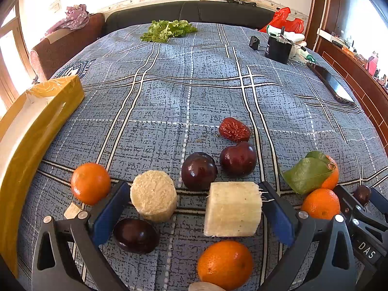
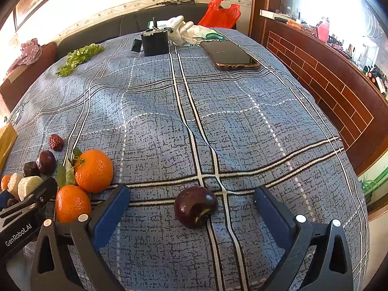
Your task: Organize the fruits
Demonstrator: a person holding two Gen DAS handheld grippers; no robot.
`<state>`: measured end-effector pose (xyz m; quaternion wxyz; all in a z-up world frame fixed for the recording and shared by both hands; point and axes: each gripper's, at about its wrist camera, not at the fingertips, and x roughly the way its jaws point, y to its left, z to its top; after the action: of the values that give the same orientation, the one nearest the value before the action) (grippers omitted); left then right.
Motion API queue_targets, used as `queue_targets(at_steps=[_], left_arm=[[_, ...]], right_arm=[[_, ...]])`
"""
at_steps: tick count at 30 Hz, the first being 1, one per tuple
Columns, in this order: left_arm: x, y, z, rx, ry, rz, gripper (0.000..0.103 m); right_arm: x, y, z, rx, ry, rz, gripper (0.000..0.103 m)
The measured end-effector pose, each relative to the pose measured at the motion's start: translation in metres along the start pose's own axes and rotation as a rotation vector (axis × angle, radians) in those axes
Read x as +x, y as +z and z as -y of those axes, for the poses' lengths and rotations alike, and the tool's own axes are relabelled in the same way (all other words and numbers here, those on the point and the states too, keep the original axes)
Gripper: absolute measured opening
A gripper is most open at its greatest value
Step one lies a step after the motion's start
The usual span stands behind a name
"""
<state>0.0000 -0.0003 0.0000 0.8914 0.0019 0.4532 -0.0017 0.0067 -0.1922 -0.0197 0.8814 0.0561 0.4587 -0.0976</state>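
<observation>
A: Going left to right, what sat in front of the left tool (image 1: 194, 203)?

B: Its jaws were spread wide, gripping nothing. Outside its left finger lay an orange (image 1: 90, 183), and beyond that, far to its left, a yellow box (image 1: 36, 131). Between the fingers lay two pale peeled chunks: a round one (image 1: 153, 195) just off the left pad and a blockier one (image 1: 232, 209) close to the right pad. A dark plum (image 1: 135, 235) lay nearer the tool's base, with two more (image 1: 199, 171) (image 1: 238, 158) and a red date (image 1: 234, 129) ahead of the tips.

A: And the right tool (image 2: 191, 203)?

B: Also released, jaws wide apart. One dark plum (image 2: 196, 207) lay on the bed (image 2: 242, 126) almost dead centre between its fingers, touching neither pad. Off its left finger were two oranges (image 2: 72, 203), the farther one with leaves (image 2: 94, 170).

A: So which relation mattered for the coming move?

B: I judged it was that lone plum: straight ahead of the right tool, level with the fingertips, stem dimple turned toward the tool's base and slightly right. It was roundish, so no long axis to align. The right tool was plainly nearer; the left one stood well to the side, over the cluster.

A: Anything risky?

B: The plum looked smooth, and the bedcover soft and wrinkled. Closing off-centre could probably roll it away.
</observation>
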Motion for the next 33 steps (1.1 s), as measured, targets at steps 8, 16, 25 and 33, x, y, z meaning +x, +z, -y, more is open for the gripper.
queue_targets(at_steps=[8, 16, 25, 33], left_arm=[[0.0000, 0.0000, 0.0000, 0.000, 0.000, 0.000, 0.103], [0.0000, 0.0001, 0.0000, 0.000, 0.000, 0.000, 0.103], [0.0000, 0.0000, 0.0001, 0.000, 0.000, 0.000, 0.103], [0.0000, 0.0000, 0.0001, 0.000, 0.000, 0.000, 0.103]], right_arm=[[0.0005, -0.0003, 0.0001, 0.001, 0.001, 0.001, 0.103], [-0.0009, -0.0018, -0.0006, 0.001, 0.001, 0.001, 0.103], [0.0004, -0.0006, 0.0002, 0.001, 0.001, 0.000, 0.103], [0.0006, -0.0007, 0.0000, 0.001, 0.001, 0.000, 0.103]])
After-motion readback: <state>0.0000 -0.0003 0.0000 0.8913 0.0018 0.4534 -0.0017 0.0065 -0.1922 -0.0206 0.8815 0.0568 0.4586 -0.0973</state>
